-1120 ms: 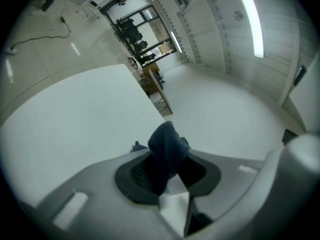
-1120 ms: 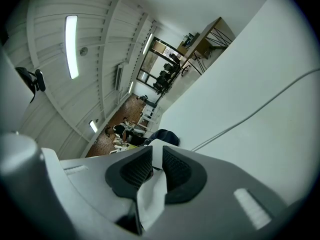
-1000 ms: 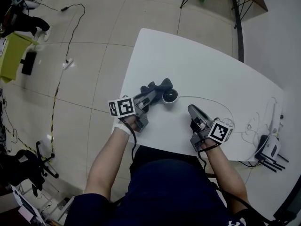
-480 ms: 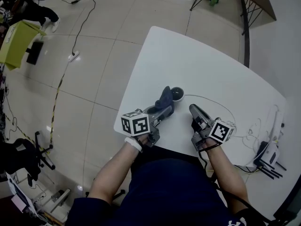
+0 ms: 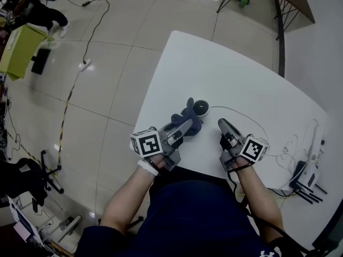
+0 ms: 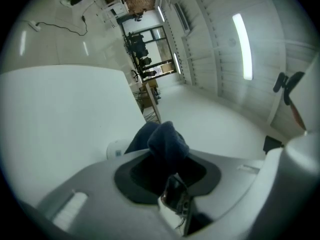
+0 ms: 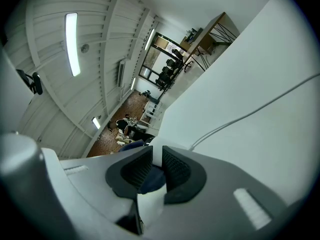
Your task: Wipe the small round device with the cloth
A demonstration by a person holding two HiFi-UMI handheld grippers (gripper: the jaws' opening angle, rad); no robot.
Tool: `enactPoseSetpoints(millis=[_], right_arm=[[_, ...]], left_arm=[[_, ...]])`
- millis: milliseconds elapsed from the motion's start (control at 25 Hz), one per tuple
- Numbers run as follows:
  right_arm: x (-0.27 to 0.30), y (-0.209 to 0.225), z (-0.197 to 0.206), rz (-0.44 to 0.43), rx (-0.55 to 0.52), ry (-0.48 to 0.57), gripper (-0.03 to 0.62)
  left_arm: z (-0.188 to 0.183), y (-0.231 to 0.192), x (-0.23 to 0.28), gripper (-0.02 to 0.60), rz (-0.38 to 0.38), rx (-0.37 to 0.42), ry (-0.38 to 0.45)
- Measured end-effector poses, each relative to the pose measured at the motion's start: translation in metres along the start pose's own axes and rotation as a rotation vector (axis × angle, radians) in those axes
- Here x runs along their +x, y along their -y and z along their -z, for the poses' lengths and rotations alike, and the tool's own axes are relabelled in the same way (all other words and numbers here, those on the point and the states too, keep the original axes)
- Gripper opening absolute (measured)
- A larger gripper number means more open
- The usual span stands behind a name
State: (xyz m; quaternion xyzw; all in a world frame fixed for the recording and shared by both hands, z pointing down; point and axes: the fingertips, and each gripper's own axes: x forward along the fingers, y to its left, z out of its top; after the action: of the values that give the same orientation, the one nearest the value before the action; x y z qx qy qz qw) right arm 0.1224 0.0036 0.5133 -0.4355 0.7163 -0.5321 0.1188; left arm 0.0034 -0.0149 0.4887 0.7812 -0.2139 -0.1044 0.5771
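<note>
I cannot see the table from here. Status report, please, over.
Left tool shut on cloth, beside small round device; contact unclear. Right tool nearly closed, empty. White cable runs past right tool.

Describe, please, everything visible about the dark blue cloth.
The cloth is dark blue, soft-looking fabric, crumpled into a thick bunch. The left gripper is shut on it, and a rounded fold sticks out past the jaws. It is over the white table, close beside the small round device, at that device's lower left in the head view. Whether it touches the device cannot be told.
</note>
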Motion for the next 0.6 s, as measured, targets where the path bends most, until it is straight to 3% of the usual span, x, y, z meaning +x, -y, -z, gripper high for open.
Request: enactPoseSetpoints(millis=[80,200,320,440,520,600], right_arm=[[0.000,-0.001,-0.003,0.006,-0.013,0.001,0.064],[-0.009,0.006,-0.007,0.007,-0.017,0.014,0.064],[-0.010,0.003,-0.009,0.018,-0.020,0.028,0.064],[-0.010,0.000,-0.010,0.041,-0.022,0.039,0.064],[-0.012,0.002,-0.010,0.043,-0.008,0.052,0.064],[-0.013,0.003,-0.009,0.051,-0.009,0.053,0.064]], left_arm=[[-0.025,0.007,-0.006,0.100,0.012,0.005,0.052],[-0.050,0.027,0.001,0.100,0.024,0.080,0.077],[-0.065,0.052,0.010,0.100,0.031,0.188,0.055],[-0.051,0.058,0.021,0.100,0.009,0.263,-0.015],[-0.032,0.053,0.031,0.100,-0.002,0.235,-0.045],[-0.021,0.042,0.035,0.100,-0.010,0.152,-0.031]])
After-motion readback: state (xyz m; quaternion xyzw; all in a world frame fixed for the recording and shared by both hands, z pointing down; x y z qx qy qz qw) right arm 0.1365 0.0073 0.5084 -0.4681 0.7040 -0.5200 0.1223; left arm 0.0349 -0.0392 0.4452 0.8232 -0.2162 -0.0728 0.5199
